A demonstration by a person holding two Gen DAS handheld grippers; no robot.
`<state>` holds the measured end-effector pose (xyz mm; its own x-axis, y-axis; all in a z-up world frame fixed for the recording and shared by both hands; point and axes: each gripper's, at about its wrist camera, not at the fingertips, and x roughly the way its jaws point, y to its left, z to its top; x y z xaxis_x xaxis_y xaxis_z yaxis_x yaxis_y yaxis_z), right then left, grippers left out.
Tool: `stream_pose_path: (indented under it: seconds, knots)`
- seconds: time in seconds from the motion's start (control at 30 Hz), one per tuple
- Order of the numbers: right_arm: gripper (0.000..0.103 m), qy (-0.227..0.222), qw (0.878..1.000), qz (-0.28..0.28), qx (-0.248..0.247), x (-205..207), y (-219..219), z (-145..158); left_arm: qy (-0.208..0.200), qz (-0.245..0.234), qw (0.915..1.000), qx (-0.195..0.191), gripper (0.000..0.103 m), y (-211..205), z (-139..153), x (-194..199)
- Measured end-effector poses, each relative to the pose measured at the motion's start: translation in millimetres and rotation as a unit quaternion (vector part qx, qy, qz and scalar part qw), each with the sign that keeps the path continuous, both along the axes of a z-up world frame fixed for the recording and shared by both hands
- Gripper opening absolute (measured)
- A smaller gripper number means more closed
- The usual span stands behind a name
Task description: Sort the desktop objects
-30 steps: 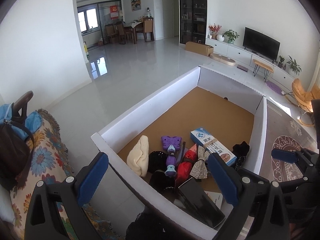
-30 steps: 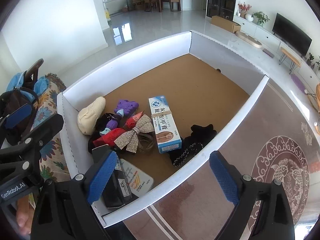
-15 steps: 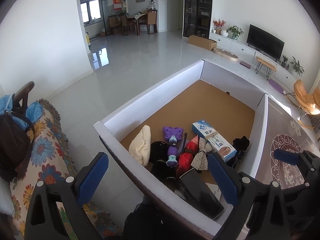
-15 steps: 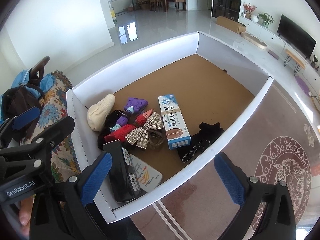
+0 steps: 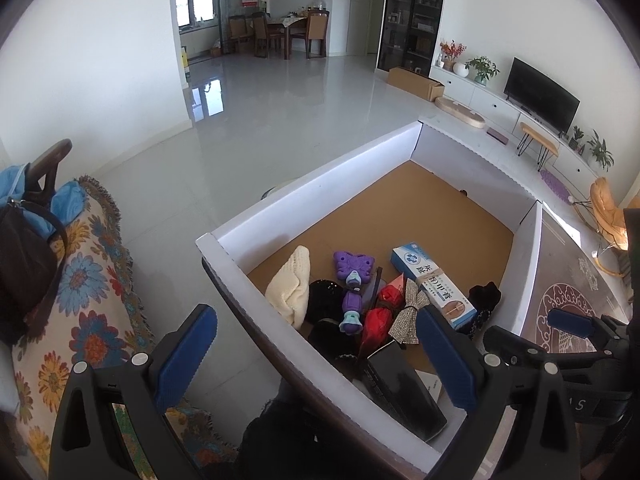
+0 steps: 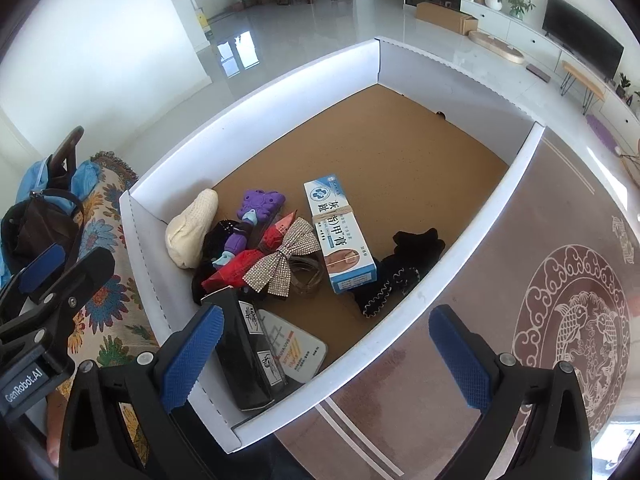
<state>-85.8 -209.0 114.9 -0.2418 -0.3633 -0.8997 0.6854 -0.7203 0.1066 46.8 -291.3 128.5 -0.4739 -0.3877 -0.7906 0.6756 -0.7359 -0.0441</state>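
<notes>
A white-walled box (image 6: pixel 256 96) with a brown cardboard floor holds a heap at its near end. In the heap are a cream knitted piece (image 6: pixel 192 232), a purple butterfly toy (image 6: pixel 256 208), a rhinestone bow (image 6: pixel 284 268), a blue-and-white medicine carton (image 6: pixel 340 236), black fabric (image 6: pixel 400 264), a black case (image 6: pixel 248 356) and a white card (image 6: pixel 296 352). My right gripper (image 6: pixel 326 356) hovers open above the box's near wall. My left gripper (image 5: pixel 316 356) hangs open over the near left corner, also empty. The carton (image 5: pixel 432 284) and toy (image 5: pixel 352 276) show there too.
A flowered cloth (image 5: pixel 92 300) with a dark bag (image 5: pixel 24 264) lies left of the box. The box stands on a brown surface with a round fish pattern (image 6: pixel 560 300). The far half of the box floor (image 6: pixel 392 140) is bare. Shiny room floor lies beyond.
My right gripper's jaws stand a little wider than a second ago. Both views have shifted slightly. Nothing in the box has moved.
</notes>
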Motion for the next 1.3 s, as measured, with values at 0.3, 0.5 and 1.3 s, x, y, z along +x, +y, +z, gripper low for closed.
stream_pose_path:
  seconds: [0.3, 0.5, 1.3]
  knots:
    - [0.103, 0.02, 1.0, -0.005, 0.016, -5, -4, -2, 0.0, 0.003, 1.0, 0.007, 0.101, 1, -1, -2]
    - [0.103, 0.021, 0.999, -0.017, 0.019, -14, 1, -5, -0.001, 0.004, 1.0, 0.008, 0.101, -1, 0, -1]
    - [0.103, 0.028, 0.999, -0.019, 0.022, -18, 2, -9, 0.023, 0.01, 0.9996, -0.011, 0.101, 4, 6, 0]
